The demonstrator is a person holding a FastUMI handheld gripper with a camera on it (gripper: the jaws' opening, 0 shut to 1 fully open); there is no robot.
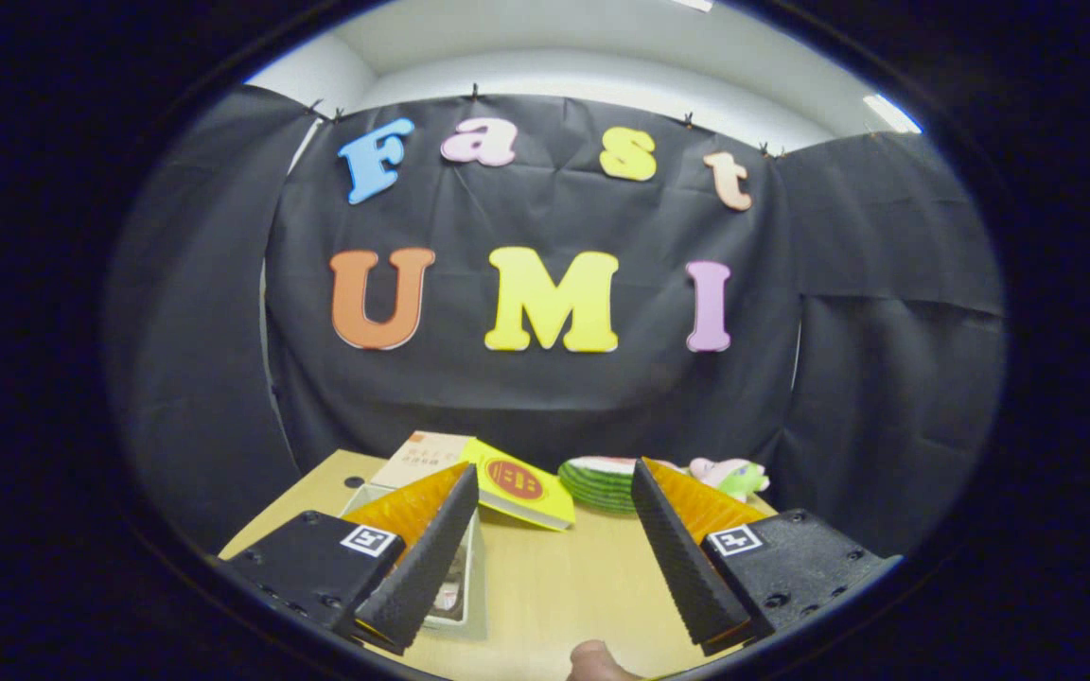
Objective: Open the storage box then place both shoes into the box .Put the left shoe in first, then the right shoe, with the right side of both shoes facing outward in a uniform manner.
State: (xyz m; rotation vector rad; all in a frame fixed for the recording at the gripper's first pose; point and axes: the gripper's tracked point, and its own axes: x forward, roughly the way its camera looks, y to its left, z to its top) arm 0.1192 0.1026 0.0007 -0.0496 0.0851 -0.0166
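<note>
Gripper view: tongs (550, 539) spread over bare table (554, 577), left finger hiding most of the storage box (469, 586)

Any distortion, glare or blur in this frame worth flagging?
Gripper view: strong fisheye bending at the table edges and wall; ceiling light blown out; the open gripper is sharp; box beside the left finger is mostly hidden; table evenly lit.
</note>
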